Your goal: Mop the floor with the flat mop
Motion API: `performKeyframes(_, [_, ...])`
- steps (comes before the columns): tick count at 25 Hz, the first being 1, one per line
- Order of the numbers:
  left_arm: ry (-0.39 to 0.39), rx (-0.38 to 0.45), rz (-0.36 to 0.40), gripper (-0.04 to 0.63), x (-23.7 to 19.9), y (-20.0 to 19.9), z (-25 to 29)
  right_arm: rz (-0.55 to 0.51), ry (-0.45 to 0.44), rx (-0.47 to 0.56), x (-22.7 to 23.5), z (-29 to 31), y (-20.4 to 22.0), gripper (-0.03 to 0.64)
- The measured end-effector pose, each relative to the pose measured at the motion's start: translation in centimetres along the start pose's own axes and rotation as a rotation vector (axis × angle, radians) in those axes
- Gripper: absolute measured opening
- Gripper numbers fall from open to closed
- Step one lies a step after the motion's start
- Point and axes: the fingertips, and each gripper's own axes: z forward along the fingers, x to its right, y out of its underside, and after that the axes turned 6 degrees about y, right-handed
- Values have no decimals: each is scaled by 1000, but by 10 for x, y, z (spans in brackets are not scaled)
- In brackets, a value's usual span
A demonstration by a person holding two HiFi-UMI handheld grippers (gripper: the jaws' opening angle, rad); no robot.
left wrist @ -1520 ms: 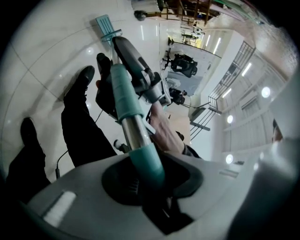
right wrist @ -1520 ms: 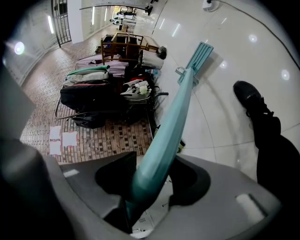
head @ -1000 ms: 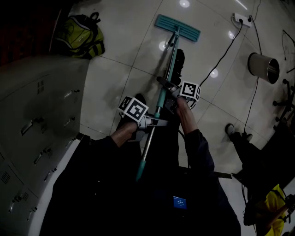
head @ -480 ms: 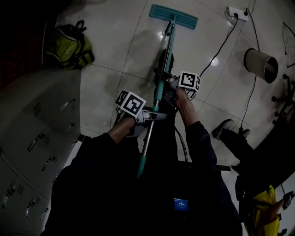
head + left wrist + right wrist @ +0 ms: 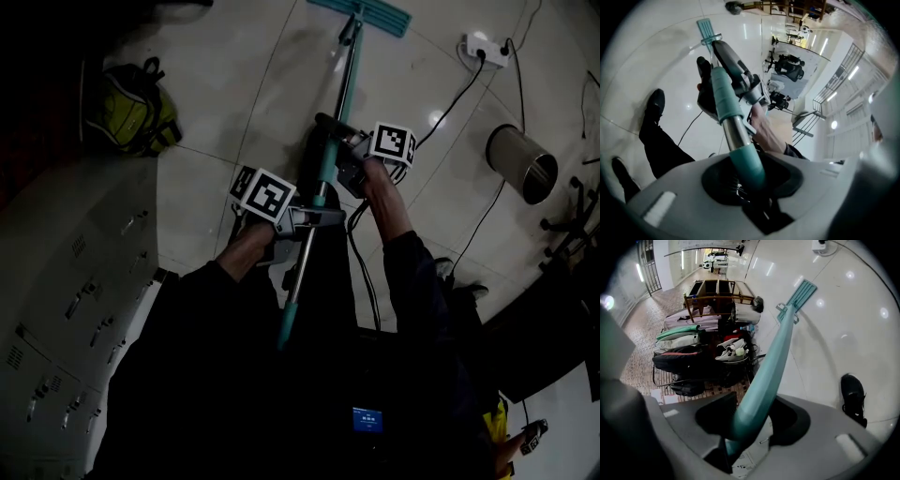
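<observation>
Forward over the floor (image 5: 234, 56) the mop head (image 5: 364, 11) has slid, reaching the head view's top edge. The left gripper (image 5: 312, 217) grips the mop pole (image 5: 345, 84) lower down, the right gripper (image 5: 347, 161) higher up. Left gripper view: jaws clamped round the teal grip. Right gripper view: jaws clamped round the pole, mop head flat on the tiles.

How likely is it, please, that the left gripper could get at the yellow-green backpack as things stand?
Probably not: the left gripper is shut on the mop handle, and the backpack lies apart, well off to its left.
</observation>
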Motion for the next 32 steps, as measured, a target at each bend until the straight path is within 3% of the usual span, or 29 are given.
performKeyframes(8, [9, 45, 42, 97, 23, -88, 1, -46, 3, 33, -22, 7, -93, 213])
performKeyframes(14, [25, 18, 66, 87, 28, -74, 1, -116, 12, 37, -34, -2, -87, 213])
performKeyframes(21, [58, -8, 84, 94, 16, 5, -8, -87, -1, 67, -33, -9, -7, 212])
performKeyframes(32, [41, -51, 78, 95, -55, 191, -62, -82, -14, 91, -3, 10, 193, 212])
